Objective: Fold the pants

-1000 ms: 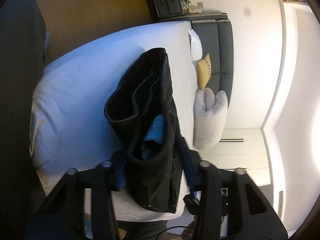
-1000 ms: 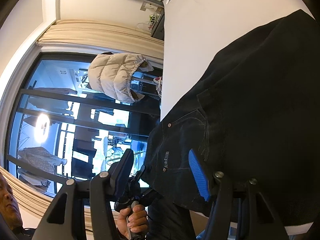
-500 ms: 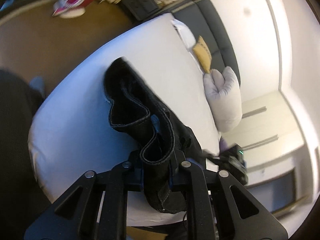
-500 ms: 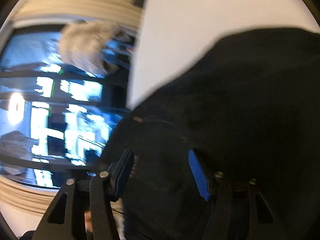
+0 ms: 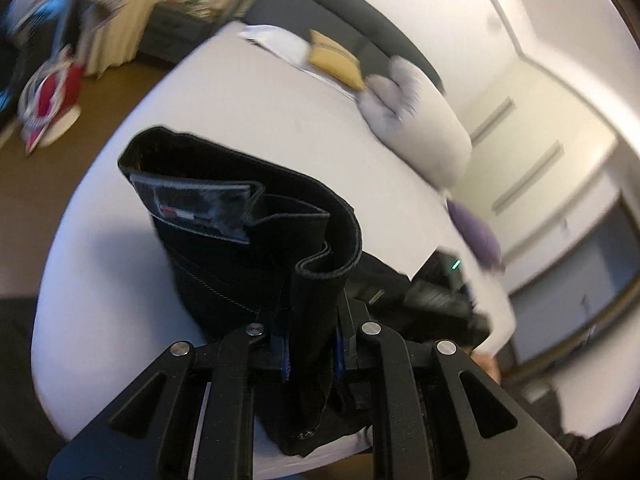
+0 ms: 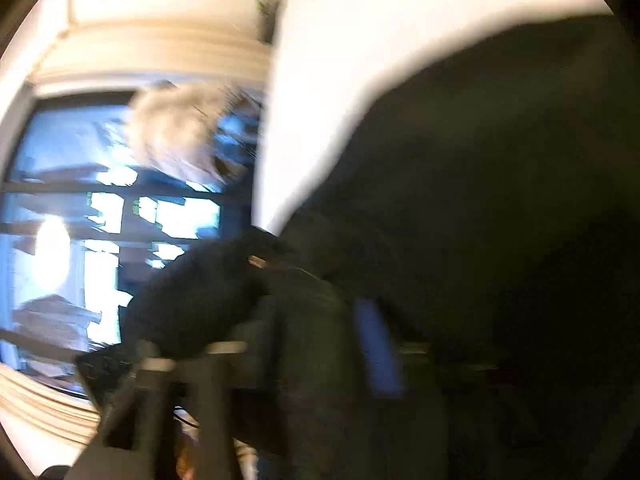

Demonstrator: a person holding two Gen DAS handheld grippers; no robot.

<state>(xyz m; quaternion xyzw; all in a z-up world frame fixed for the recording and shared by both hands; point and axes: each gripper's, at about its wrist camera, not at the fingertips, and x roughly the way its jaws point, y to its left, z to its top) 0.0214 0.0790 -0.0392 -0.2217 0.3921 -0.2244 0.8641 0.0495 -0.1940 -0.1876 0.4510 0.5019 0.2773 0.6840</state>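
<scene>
A: Gripping a bunched fold of the black pants [image 5: 256, 256], left gripper [image 5: 311, 354] closed, both blue pads pressed against the cloth. Held fold standing up between the jaws, rolled hem edge at about 12 o'clock of the gripper.

B: Confirmed. Rest of the garment spread over the white bed [image 5: 240, 92], waistband with sewn label [image 5: 192, 210] at roughly 10 o'clock from the grip.

A: Noted at 1 o'clock on the bed: grey pillow [image 5: 416, 120], with a yellow cushion [image 5: 334, 60] just beside it toward 11 o'clock. Purple cushion [image 5: 476, 236] at 3 o'clock, near the mattress edge. Red and white item [image 5: 52, 100] on the brown floor at 9 o'clock, blurred; identity not resolvable.

B: Right gripper [image 6: 316, 340]: jaws parted, just been opening. Blue pad [image 6: 378, 344] visible on one finger. Dark cloth lying between and around the fingers, pads apparently clear of it; heavy blur, contact not fully verifiable.

A: Same view: pants [image 6: 500, 200] filling the frame from 2 to 5 o'clock, lying on the bed sheet [image 6: 380, 40]. Window [image 6: 80, 200] at 9 o'clock, pale puffy jacket [image 6: 172, 128] in front of it at 10 o'clock.
</scene>
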